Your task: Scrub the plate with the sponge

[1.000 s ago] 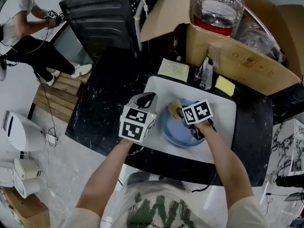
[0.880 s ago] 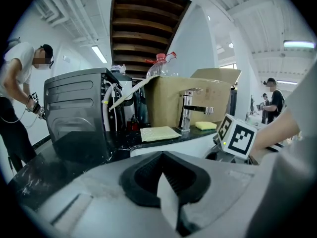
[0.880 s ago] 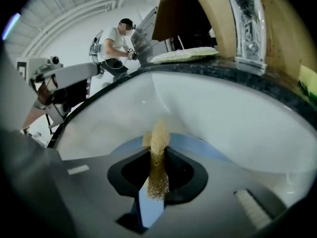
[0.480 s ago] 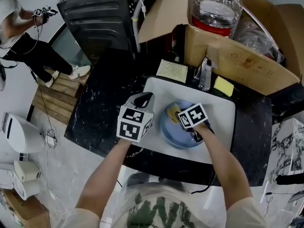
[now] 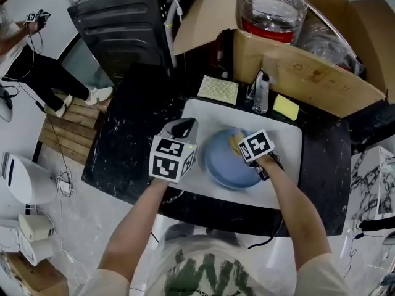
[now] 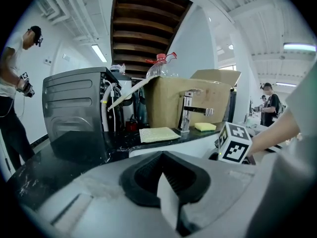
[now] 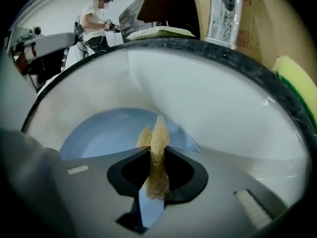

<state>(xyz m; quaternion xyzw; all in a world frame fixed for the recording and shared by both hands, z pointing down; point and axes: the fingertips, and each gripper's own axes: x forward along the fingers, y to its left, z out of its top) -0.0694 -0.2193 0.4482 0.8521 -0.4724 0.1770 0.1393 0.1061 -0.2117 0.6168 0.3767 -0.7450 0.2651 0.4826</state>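
Observation:
A round blue plate [image 5: 223,162] lies in the white sink basin [image 5: 290,165]. My right gripper [image 5: 238,145] is shut on a small tan sponge [image 5: 234,143] and presses it on the plate's far right part. In the right gripper view the sponge [image 7: 156,143] stands pinched between the jaws of the right gripper [image 7: 156,152], over the blue plate [image 7: 106,135]. My left gripper [image 5: 186,128] hovers at the basin's left edge, beside the plate, with its jaws together and nothing in them; the left gripper [image 6: 166,182] looks toward the faucet [image 6: 188,110].
Behind the basin are a yellowish cloth [image 5: 217,89], a small bottle [image 5: 261,94] and a yellow-green sponge [image 5: 286,107]. A cardboard box [image 5: 302,69] holding a large water jug [image 5: 271,5] stands at the back. A black appliance [image 5: 123,23] is far left. A person [image 5: 24,48] stands beyond.
My right gripper has slid the sponge a little to the right across the plate's far side. The left gripper has hardly moved.

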